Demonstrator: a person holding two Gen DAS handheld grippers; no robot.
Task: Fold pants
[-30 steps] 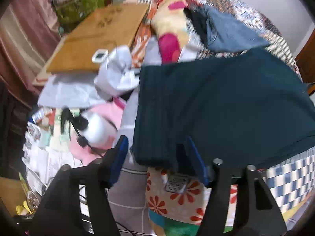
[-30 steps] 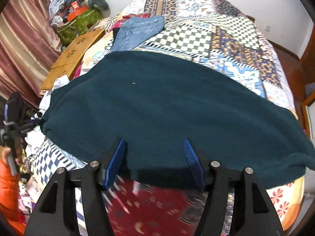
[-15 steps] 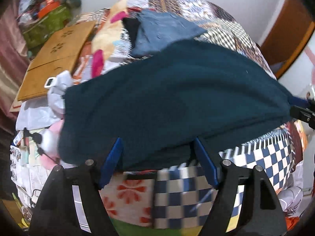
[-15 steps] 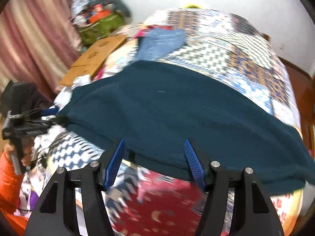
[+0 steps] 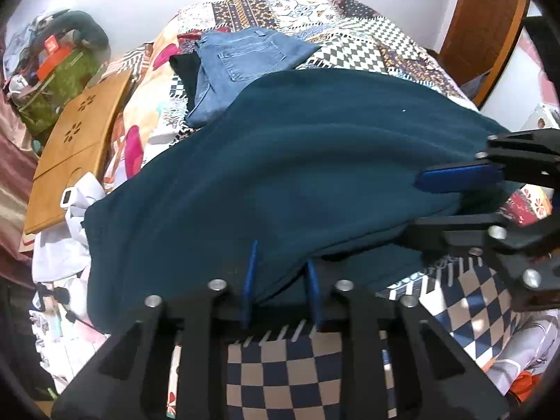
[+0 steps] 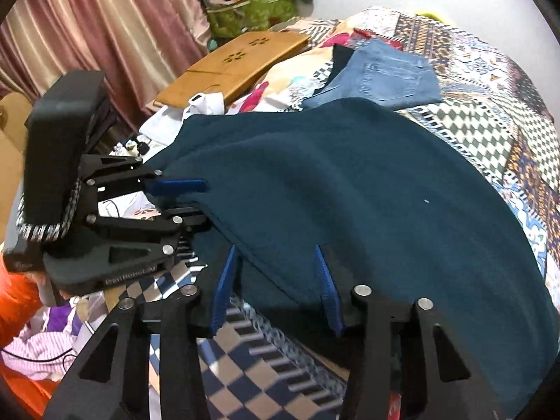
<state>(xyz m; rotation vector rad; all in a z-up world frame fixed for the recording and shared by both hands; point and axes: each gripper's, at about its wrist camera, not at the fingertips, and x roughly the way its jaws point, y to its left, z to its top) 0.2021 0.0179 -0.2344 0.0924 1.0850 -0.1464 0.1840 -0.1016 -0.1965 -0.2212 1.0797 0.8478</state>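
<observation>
Teal pants (image 5: 297, 161) spread across patchwork bed (image 5: 350, 31), near edge lifted. Left claw (image 5: 280, 280) narrowed onto hem fold; right claw (image 6: 276, 287) wider, cloth draped between blue fingers (image 6: 224, 287), firm pinch unclear. Claws close together on same edge, likely to carry fold over evenly. Fingertips buried in fabric. Folded jeans (image 5: 238, 59) lie beyond; pants' far side cut off by lens rim.

a patchwork-quilted bed (image 5: 378, 35) carries teal pants (image 5: 297, 161) — folded jeans (image 5: 241, 59) beyond.
</observation>
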